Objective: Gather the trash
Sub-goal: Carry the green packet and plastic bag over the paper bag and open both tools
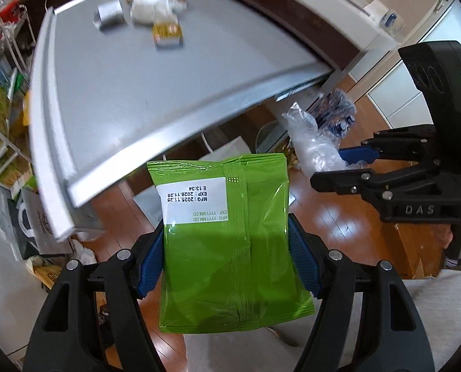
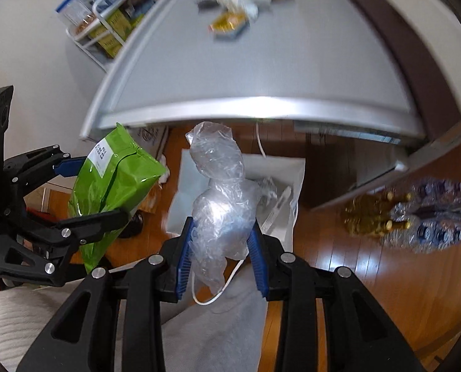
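While green packet (image 1: 227, 241) clamped in left tongs (image 1: 227, 257), clear wrap (image 2: 221, 204) clamped in right tongs (image 2: 221, 260); white bag (image 2: 280, 170) sighted at 12 o'clock beyond wrap.

packet (image 1: 227, 241) between left gripper (image 1: 226, 260) fingers | wrap (image 2: 221, 210) between right gripper (image 2: 221, 260) fingers | table (image 2: 292, 71) ahead

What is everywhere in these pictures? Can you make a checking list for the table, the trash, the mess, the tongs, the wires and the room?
Surface: grey table, trash at its far end.
Job's things: green packet; clear plastic wad; yellow box, silver packet and white wrappers on the table.
Clutter: white paper bag on the floor below.
Tongs: left tongs shut on the green packet; right tongs shut on the clear plastic wad.
Cables: white cord under the wad.
Surroundings: wooden floor, wire rack, wrapped bottles.
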Tool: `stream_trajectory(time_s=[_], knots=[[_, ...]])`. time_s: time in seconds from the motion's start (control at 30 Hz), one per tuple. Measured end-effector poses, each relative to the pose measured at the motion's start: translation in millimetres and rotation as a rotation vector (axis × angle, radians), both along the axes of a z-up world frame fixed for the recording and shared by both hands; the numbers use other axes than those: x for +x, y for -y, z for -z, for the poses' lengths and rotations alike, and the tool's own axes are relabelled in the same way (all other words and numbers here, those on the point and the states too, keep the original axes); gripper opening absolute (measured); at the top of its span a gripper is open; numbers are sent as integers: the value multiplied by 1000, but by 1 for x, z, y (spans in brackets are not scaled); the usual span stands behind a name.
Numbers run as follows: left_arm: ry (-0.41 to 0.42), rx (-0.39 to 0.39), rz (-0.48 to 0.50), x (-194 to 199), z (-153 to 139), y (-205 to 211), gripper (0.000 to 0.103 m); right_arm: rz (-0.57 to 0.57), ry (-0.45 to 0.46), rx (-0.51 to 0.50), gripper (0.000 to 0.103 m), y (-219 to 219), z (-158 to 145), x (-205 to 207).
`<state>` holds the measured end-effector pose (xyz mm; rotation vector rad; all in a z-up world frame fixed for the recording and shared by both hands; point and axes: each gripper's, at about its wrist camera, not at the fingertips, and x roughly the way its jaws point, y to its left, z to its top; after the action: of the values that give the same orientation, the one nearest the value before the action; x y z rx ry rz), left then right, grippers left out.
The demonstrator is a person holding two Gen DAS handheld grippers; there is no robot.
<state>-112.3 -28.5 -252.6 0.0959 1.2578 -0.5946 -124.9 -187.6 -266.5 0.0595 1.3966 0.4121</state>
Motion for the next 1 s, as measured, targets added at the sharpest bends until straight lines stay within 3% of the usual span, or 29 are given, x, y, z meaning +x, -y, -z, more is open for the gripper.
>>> stream_trajectory(time_s=[0.13,0.33,0.47,0.53,0.6,1.0], knots=[[-54,34,13,11,31,9,71,27,-45,1,34,0,26,9],[-77,42,-14,25,46,10,73,85,-75,6,36,3,48,26],[-93,47,-9,26,48,12,78,89,-69,-3,43,3,49,33],[-83,53,-10,26,46,13,82,89,-68,0,59,2,49,36],[-78,59,-20,25,45,12,90,88,-67,-4,61,3,49,37],[-89,25,-39,27,29,0,90,73,-40,-5,61,13,25,24]])
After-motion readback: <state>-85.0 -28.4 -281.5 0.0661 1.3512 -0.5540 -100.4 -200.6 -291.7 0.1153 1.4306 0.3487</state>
